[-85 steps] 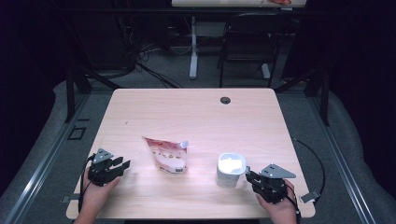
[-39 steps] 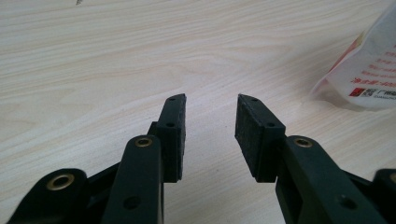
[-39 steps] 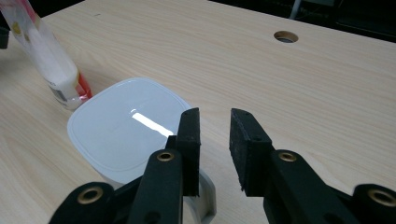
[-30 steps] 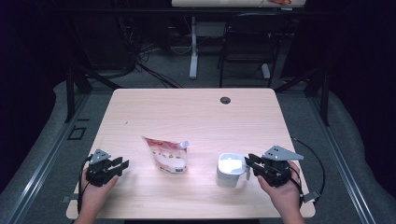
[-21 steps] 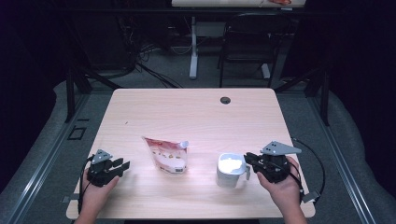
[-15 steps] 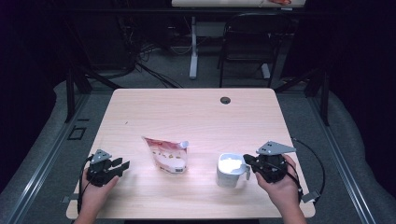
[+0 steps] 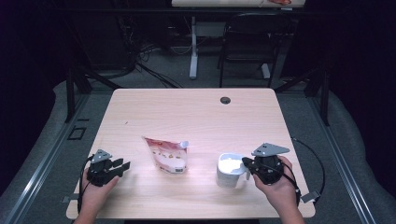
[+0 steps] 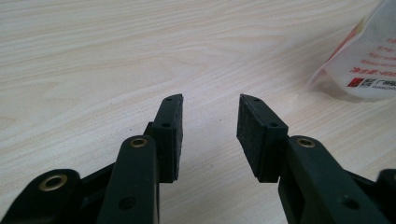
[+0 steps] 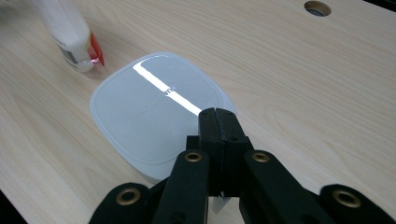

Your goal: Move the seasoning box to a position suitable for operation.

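With our right tool [image 9: 217,122] clamped shut on what looks like the film lid's tab at the near edge of the white tub [image 7: 230,170], lower right of the bench [image 7: 196,112], and our left tool [image 8: 208,120] open and idle, we judge a hard pull could tip the unbraced tub.

The desk [image 7: 196,116] is seen whole from a fixed camera set high on the person's side, facing forward and down, with dark floor and chair legs beyond. The left gripper view is taken low and close over the wood, along the left claw [image 8: 208,128], with the corner of the red-and-white pouch [image 8: 369,60] caught at its right edge. The right gripper view is taken steeply downward along the right claw [image 9: 215,122], close above the white lidded container [image 9: 154,112]. The pouch [image 7: 167,156], the container [image 7: 229,169] and the cable hole [image 7: 225,100] are shared with the high view.
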Tool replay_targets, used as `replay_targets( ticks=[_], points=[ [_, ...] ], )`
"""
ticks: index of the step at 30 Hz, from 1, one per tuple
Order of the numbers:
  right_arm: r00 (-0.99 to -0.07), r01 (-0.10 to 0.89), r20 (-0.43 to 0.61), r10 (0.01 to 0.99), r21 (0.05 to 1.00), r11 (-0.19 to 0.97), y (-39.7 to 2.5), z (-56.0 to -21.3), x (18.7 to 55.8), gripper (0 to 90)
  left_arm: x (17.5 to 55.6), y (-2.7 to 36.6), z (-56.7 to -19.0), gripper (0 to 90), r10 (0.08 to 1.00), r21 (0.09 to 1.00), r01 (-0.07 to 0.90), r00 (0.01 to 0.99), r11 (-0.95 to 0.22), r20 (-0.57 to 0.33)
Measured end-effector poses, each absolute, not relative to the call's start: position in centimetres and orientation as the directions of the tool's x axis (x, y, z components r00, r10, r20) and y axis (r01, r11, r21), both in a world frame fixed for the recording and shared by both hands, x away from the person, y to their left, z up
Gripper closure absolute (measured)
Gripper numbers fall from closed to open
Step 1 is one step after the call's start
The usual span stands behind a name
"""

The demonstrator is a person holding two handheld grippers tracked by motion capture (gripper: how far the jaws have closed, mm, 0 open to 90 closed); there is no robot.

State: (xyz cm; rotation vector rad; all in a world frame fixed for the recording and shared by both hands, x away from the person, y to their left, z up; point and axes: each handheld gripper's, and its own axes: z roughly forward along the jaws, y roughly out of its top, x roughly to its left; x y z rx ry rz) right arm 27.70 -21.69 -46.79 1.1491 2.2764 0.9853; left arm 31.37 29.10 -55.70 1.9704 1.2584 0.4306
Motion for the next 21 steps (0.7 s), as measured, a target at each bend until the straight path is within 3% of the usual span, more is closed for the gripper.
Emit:
replay_targets(
  ticks=[21],
  points=[
    [-0.568, 0.548, 0.039, 0.822, 0.763, 0.342, -22.53, -47.21, 27.7, 90.0, 31.42, 29.31, -55.8, 58.9, 0.885, 0.734, 0.636, 0.453, -0.238, -0.106]
  ],
)
